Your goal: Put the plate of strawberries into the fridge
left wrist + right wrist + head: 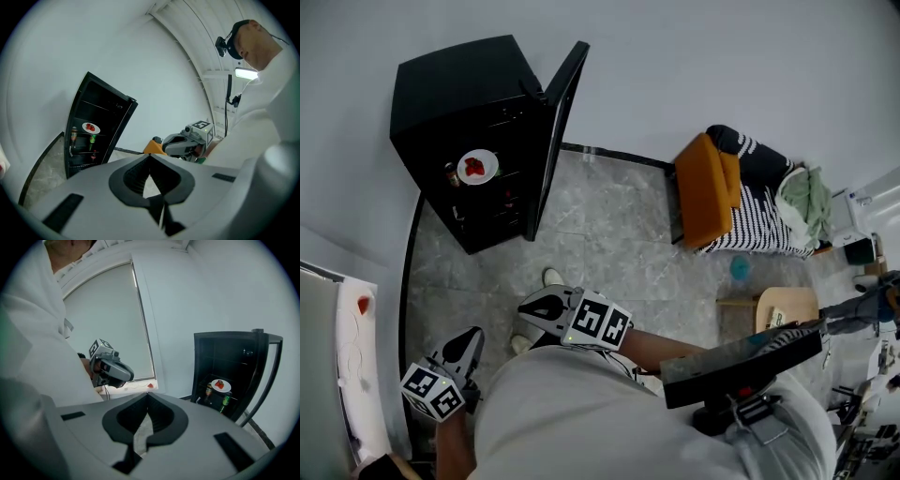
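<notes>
A white plate of strawberries point(478, 167) sits on a shelf inside the black fridge point(450, 98), whose door point(559, 117) stands open. The plate also shows in the left gripper view point(91, 127) and in the right gripper view point(220, 385). Both grippers are far from the fridge, close to the person's body. My left gripper point(472, 343) point(150, 155) is shut with nothing between its jaws. My right gripper point(536, 306) point(147, 394) is likewise shut and empty. Each gripper sees the other: the right gripper point(183, 143) and the left gripper point(112, 369).
Cans and bottles point(452, 174) stand on the fridge shelves beside and below the plate. An orange cushion point(705, 187) and striped fabric point(761, 217) lie at the right, with a wooden stool point(787, 305) nearer. A white counter point(354, 375) with a red piece point(363, 305) runs along the left.
</notes>
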Demonstrator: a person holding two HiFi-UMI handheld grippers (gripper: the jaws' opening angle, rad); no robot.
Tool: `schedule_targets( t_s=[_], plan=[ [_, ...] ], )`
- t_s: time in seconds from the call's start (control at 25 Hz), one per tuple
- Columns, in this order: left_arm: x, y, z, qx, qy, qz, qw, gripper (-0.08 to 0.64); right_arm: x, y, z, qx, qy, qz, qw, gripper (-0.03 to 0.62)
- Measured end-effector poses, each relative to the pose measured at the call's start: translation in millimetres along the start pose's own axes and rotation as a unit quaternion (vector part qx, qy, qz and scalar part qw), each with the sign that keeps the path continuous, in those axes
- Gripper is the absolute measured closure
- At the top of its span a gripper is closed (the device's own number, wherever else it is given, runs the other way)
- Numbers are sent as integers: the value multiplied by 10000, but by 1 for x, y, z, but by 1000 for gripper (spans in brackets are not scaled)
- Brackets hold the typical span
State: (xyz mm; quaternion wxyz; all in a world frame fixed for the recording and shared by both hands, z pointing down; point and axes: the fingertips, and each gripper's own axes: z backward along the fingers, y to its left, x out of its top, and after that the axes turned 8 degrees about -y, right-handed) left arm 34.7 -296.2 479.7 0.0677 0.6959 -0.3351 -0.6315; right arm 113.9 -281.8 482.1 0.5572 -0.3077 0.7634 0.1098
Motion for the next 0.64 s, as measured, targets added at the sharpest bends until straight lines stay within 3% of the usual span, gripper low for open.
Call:
schedule_targets(
  t_s=[0.64],
  plan=[
    [9, 3, -35, -186, 38, -157, 9997, 546, 4, -19, 20, -49, -122, -113, 9998, 575]
  ],
)
